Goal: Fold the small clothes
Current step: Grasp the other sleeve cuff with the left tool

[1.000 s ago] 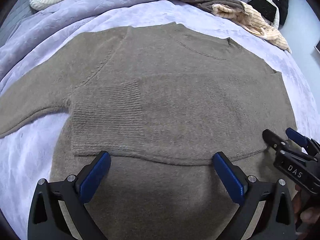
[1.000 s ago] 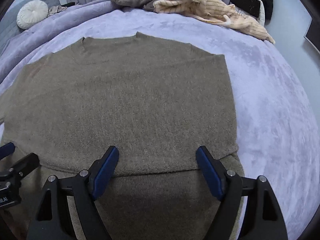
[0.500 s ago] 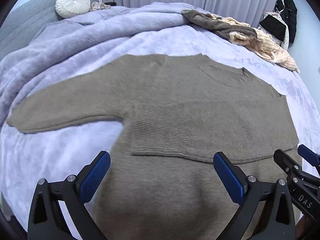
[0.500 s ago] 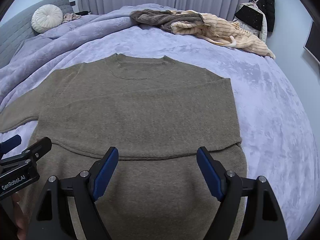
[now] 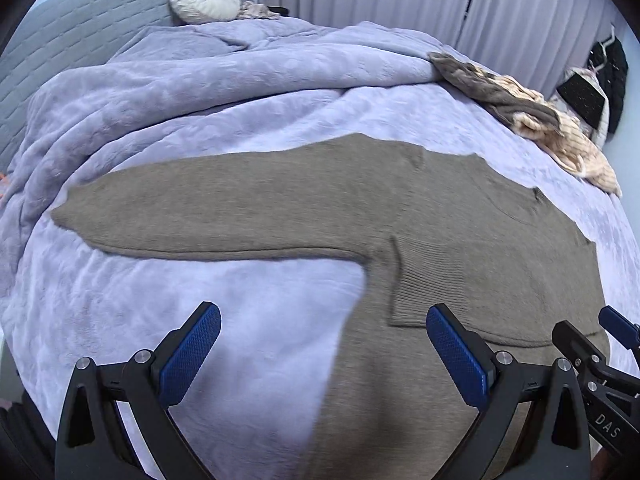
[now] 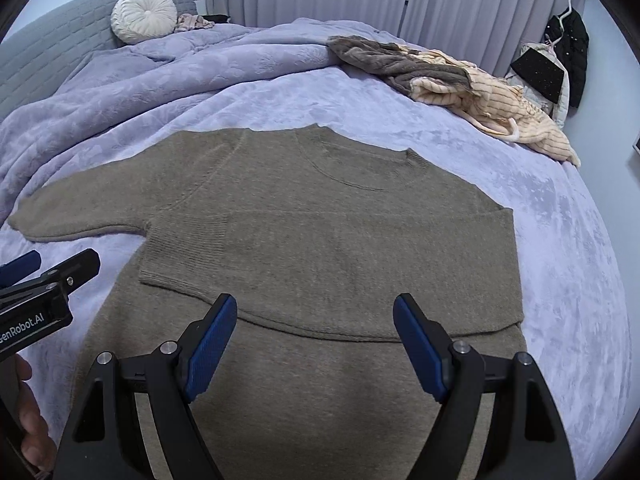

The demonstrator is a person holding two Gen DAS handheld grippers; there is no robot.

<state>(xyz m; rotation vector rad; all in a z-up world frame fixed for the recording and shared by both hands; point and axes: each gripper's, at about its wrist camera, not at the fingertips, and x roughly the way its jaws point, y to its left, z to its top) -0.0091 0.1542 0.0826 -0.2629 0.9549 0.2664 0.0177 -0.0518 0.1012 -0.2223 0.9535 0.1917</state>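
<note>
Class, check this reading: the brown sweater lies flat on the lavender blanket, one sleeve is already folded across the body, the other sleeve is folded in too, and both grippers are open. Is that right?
Not quite. The other sleeve is not folded in: it lies stretched out sideways on the lavender blanket, as the left wrist view shows. The rest holds: the brown sweater lies flat, one sleeve crosses the body, and the left gripper and right gripper are open.

I read "DAS" in white on the black body of the right gripper point(image 5: 618, 330), lower right in my left view. The left gripper point(image 6: 56, 258) body reads "enRobot.AI", first letter cut off.
</note>
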